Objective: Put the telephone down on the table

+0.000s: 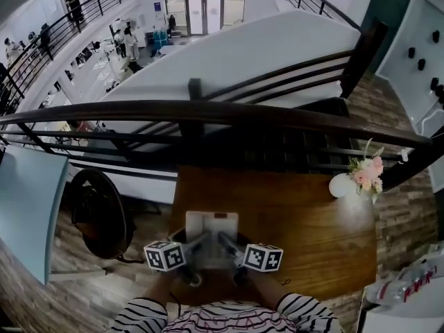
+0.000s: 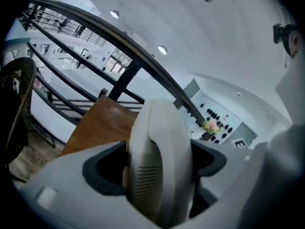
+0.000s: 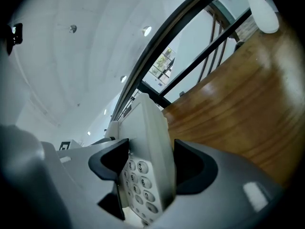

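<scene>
Holding: left gripper point(image 1: 202, 240) and right gripper point(image 1: 225, 240) both clamp the telephone point(image 1: 211, 222) at lower centre of the head view, one on each side.
Left jaws: drawn in tight on the handset point(image 2: 159, 142), with its ribbed grille between them.
Right jaws: pressed onto the keypad point(image 3: 138, 182) side, number buttons showing in the gap.
Telephone: over the near edge of the wooden table point(image 1: 305, 234) — contact with the top cannot be told.
Head view only: white flower vase point(image 1: 343, 184) at the table's upper right, dark railing point(image 1: 208, 111) beyond.
Gripper views only: buttons and grille — unseen from above.
</scene>
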`<state>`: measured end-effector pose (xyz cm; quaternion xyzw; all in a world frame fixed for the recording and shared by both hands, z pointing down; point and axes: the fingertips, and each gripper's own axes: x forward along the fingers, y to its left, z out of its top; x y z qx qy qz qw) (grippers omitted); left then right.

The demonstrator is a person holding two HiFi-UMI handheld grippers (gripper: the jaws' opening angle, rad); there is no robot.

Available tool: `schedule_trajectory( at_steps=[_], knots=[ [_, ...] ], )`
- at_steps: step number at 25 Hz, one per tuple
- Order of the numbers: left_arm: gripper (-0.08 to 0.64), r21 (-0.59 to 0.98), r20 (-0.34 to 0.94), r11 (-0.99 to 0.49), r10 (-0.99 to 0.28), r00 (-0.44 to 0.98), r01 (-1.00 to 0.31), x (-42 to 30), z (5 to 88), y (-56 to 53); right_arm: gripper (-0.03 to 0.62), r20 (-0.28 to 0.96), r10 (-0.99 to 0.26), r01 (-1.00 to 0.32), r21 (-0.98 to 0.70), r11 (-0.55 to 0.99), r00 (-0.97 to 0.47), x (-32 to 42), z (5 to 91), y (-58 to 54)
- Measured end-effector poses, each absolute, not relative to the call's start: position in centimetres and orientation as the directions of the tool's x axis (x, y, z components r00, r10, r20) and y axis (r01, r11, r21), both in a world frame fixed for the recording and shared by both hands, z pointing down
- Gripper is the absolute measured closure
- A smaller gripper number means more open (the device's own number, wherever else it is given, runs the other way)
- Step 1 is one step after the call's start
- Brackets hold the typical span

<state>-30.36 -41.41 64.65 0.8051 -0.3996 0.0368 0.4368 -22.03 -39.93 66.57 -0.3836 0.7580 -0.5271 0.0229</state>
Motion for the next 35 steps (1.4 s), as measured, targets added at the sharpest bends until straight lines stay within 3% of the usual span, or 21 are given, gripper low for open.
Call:
schedule_trajectory(
  at_steps=[11,35],
  knots=[
    [0.16,0.676,0.434,-0.34,-0.532,0.727,-0.653,-33.9,69.8,-49.8,0.296,0.405,-0.641,-0.581,-0.81,0.079,-0.652,-25.6,71.7,-47.7],
    [0.161,0.715,0.447,-0.275,-0.526,0.723,-0.643,-34.1,73.5,-60.5,0.295,0.476,-0.629,-0.629,-0.777,0.026,-0.615,-25.6,74.8,-58.3]
  ],
)
